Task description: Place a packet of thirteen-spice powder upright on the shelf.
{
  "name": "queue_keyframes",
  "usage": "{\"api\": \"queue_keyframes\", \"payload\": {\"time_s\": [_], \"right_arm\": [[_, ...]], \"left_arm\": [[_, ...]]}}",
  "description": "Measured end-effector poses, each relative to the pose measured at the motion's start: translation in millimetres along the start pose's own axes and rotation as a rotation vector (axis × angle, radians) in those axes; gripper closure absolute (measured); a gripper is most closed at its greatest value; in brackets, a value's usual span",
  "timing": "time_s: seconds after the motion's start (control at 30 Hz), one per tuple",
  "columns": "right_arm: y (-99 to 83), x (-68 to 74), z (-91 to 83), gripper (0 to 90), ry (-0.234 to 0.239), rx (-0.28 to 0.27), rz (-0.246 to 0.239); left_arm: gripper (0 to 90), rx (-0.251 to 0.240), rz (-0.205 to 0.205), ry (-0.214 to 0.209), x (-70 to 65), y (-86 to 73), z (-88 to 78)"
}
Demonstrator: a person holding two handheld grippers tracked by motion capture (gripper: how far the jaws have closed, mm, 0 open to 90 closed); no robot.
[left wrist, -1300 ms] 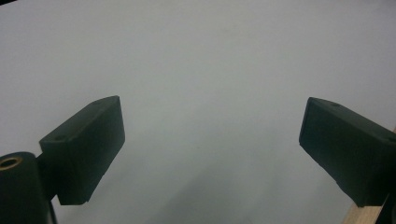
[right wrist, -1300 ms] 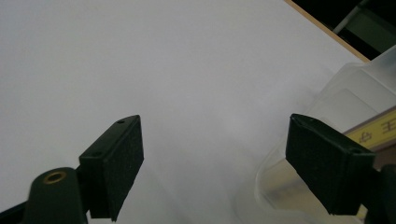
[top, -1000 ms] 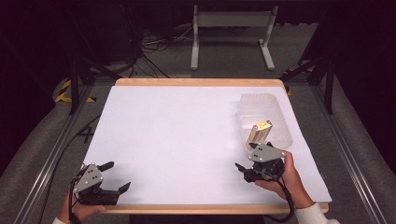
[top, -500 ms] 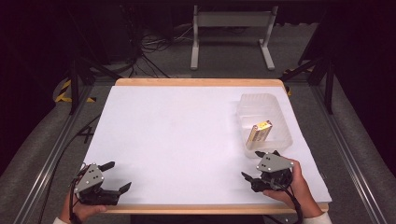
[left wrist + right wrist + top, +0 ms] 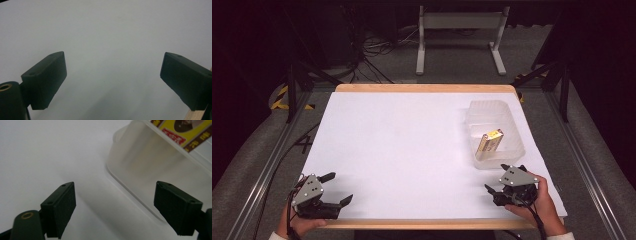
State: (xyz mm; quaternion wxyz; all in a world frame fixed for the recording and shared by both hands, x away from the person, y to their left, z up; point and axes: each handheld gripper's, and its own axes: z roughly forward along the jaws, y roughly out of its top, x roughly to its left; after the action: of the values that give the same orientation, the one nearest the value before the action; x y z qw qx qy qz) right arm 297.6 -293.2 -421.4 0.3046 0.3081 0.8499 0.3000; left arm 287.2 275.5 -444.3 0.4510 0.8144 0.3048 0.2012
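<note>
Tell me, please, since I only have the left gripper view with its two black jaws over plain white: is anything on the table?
Observer: Yes, a clear plastic tub sits toward the table's far right.
Operator: Is it empty?
Observer: No, a yellow packet lies inside it.
Operator: Where is the right gripper?
Observer: The right gripper sits just in front of the tub, jaws apart, holding nothing.

Lab or recording studio, not home. Black curtains behind and at sides. White-topped counter [image 5: 402, 145] with wooden edge, flanked by aluminium rails [image 5: 259, 170]. Grey carpeted floor [image 5: 452, 60]. Tangle of black cables [image 5: 382, 47] on floor behind counter. Grey metal stand [image 5: 459, 30] farther back. Yellow-black hazard tape [image 5: 279, 97] on floor at left.
</note>
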Motion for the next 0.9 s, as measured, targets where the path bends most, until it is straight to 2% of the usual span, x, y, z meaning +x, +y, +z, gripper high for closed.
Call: {"api": "queue_keyframes", "payload": {"time_s": [0.13,0.17,0.33,0.6,0.63,0.77,0.9], "right_arm": [[-8.2,-5.0,-1.8,17.8,-0.026,0.004,0.026],[-14.1,-8.7,-2.8,17.6,-0.039,0.006,0.051],[-26.7,-16.3,-5.5,17.0,-0.065,0.018,0.094],[-51.2,-34.0,-13.2,15.9,-0.13,0.02,0.224],[-56.6,-38.6,-16.3,15.8,-0.144,0.014,0.26],[-66.4,-46.1,-21.6,15.7,-0.177,0.002,0.325],[-70.3,-48.7,-23.0,15.4,-0.188,-0.002,0.353]], "left_arm": [[7.5,-0.012,-0.002,-0.008,-0.1,1.5,-0.9],[7.4,-0.012,-0.002,-0.006,0.3,1.6,-0.7],[7.4,-0.014,-0.003,-0.007,0.9,2.5,0.2],[7.4,-0.021,0.003,-0.02,2.7,7.0,5.6],[7.4,-0.022,0.007,-0.02,3.3,7.9,6.8],[7.4,-0.015,0.01,-0.024,3.9,9.3,10.4],[7.3,-0.015,0.012,-0.025,5.5,10.4,11.4]]}}
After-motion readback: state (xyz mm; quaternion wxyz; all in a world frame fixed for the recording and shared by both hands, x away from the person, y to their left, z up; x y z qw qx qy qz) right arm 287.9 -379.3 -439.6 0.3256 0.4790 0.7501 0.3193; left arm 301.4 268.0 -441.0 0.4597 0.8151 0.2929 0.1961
